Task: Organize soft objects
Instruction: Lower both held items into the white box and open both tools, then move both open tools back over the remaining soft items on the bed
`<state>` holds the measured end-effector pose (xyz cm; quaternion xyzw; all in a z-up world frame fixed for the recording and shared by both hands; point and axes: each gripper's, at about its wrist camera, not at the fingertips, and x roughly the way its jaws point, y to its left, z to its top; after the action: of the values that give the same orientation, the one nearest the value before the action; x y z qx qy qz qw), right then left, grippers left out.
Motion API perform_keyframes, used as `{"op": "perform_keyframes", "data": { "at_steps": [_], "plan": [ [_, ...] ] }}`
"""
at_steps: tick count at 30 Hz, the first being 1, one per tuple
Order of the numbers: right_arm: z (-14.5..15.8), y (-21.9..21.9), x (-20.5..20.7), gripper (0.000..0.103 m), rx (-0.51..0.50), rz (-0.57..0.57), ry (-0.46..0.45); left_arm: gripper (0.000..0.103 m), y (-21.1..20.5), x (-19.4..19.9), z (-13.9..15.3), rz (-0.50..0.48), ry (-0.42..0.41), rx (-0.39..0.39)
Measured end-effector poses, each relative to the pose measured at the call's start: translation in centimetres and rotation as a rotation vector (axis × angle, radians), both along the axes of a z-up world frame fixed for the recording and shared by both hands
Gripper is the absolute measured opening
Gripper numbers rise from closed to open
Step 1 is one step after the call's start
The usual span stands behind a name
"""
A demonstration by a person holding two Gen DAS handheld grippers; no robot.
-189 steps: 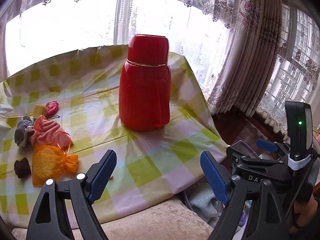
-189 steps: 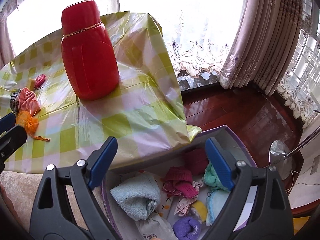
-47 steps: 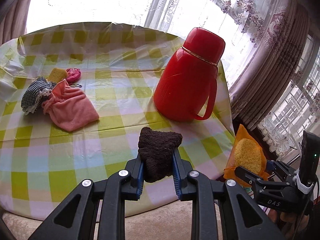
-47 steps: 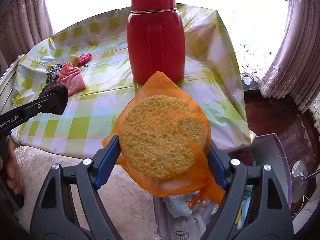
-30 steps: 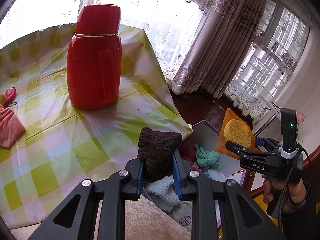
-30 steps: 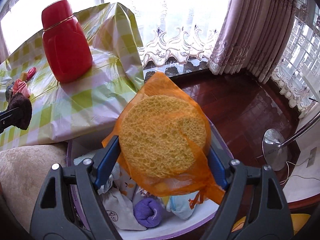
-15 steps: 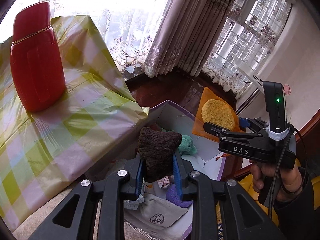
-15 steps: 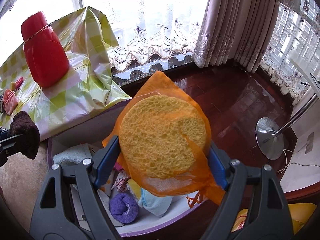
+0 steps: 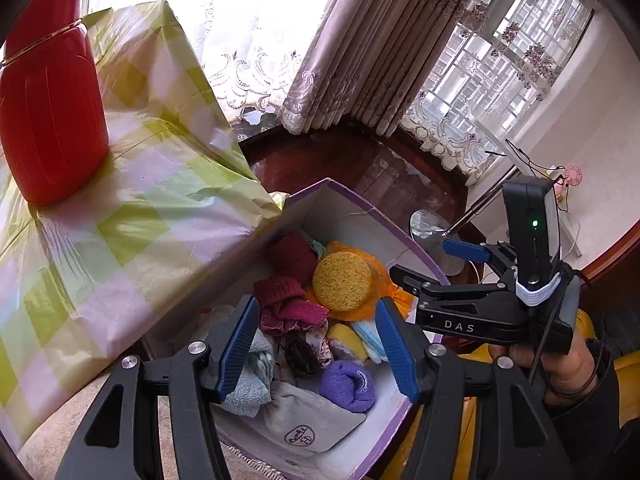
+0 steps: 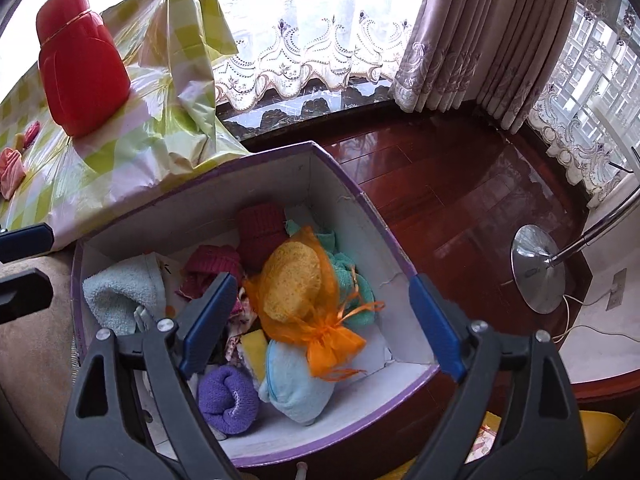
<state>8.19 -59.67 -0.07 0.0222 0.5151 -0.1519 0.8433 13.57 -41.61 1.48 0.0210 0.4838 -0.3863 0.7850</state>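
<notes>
The yellow sponge in its orange mesh bag (image 10: 298, 288) lies in the purple-rimmed box (image 10: 352, 192), resting on top of a teal cloth (image 10: 352, 280) and a pale blue pouch (image 10: 296, 384), with dark red knitwear (image 10: 260, 236) just beyond it. A small brown knitted piece (image 9: 300, 354) sits lower in the pile, between a light blue towel (image 9: 252, 380) and a purple rolled sock (image 9: 348, 384).

Both tongs hang over the box, pointing down into it. The left gripper (image 9: 316, 346) is spreading its jaws with nothing clamped between them. The right gripper (image 10: 320, 316) is likewise widening, its pads clear of the sponge bag below.

To the left the checked tablecloth (image 9: 140, 216) drapes beside the box, and a red flask (image 9: 48, 100) stands on it. A hand (image 9: 560, 368) grips the right tool's handle.
</notes>
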Motion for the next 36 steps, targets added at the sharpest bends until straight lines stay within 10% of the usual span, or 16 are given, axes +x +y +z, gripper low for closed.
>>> {"op": "perform_keyframes", "data": {
  "at_steps": [12,18,29,36],
  "plan": [
    [-10.4,1.6,0.5,0.089,-0.267,0.3,0.517,0.061,2.8,1.3,0.6,0.084,0.008,-0.037],
    [-12.5,2.0,1.1,0.089,-0.263,0.371,0.599,0.061,3.5,1.8,0.5,0.105,0.021,-0.052],
    [-16.5,3.8,-0.6,0.102,-0.735,0.617,0.861,0.061,4.5,2.2,0.9,0.126,0.003,-0.072],
    [-12.6,3.9,-0.9,0.102,-0.626,0.545,0.772,0.061,6.0,2.4,1.6,0.155,-0.024,-0.09]
  ]
}}
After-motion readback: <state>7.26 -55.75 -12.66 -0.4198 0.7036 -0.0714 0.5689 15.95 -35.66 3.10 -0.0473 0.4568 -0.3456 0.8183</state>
